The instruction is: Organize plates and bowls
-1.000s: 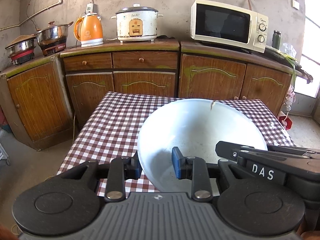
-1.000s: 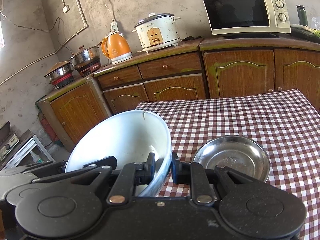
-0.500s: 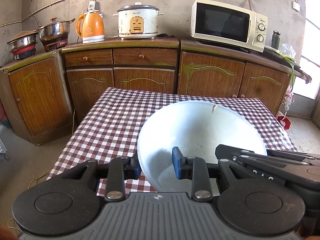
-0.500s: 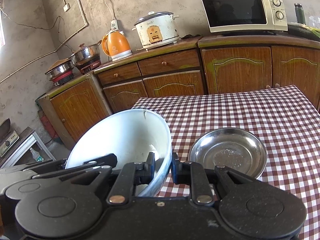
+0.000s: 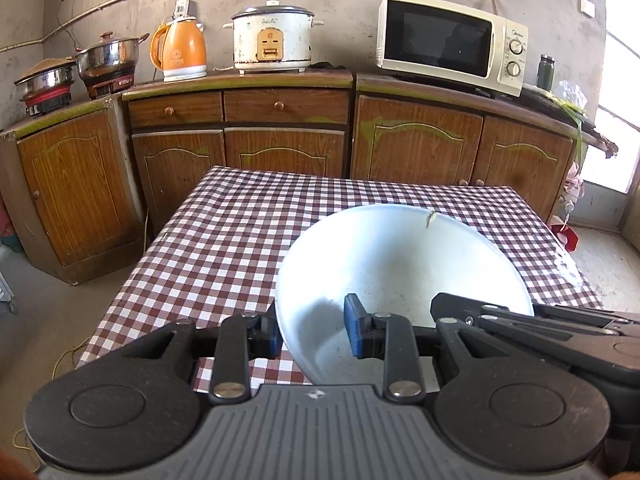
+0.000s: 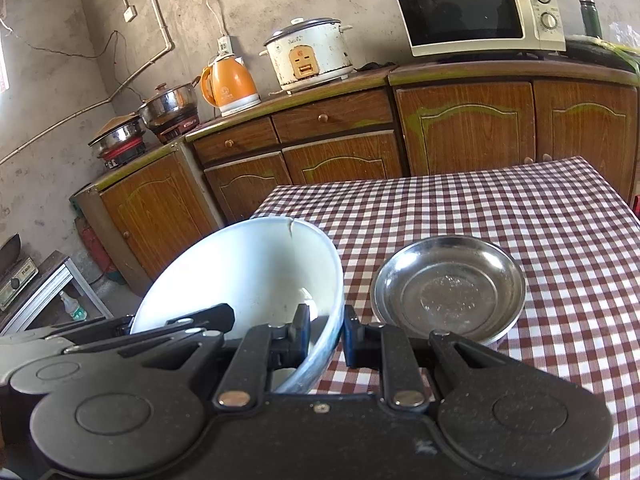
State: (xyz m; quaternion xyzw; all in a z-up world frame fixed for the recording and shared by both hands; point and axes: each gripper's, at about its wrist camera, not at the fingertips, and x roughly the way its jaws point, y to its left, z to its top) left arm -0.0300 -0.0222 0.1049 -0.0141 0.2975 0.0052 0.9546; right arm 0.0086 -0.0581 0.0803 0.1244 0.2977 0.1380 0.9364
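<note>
A large white bowl [image 5: 404, 268] with a chipped far rim is held tilted above the checked table [image 5: 240, 240]. My left gripper [image 5: 312, 330] is shut on the bowl's left rim, one finger inside, one outside. My right gripper [image 6: 326, 338] is shut on the bowl's [image 6: 256, 276] right rim in the same way. A shallow steel dish [image 6: 448, 286] rests on the table just right of the bowl, in front of the right gripper. The right gripper's body also shows in the left wrist view [image 5: 520, 320].
The table's left edge [image 5: 132, 276] and far edge drop to the concrete floor. Wooden cabinets [image 5: 280, 136] line the back wall with a microwave [image 5: 452, 42], rice cooker [image 5: 274, 36], orange kettle [image 5: 180, 50] and pots [image 5: 108, 56].
Both grippers with the bowl have moved back and up a little; more of the table and floor shows. The grip on the bowl is unchanged.
</note>
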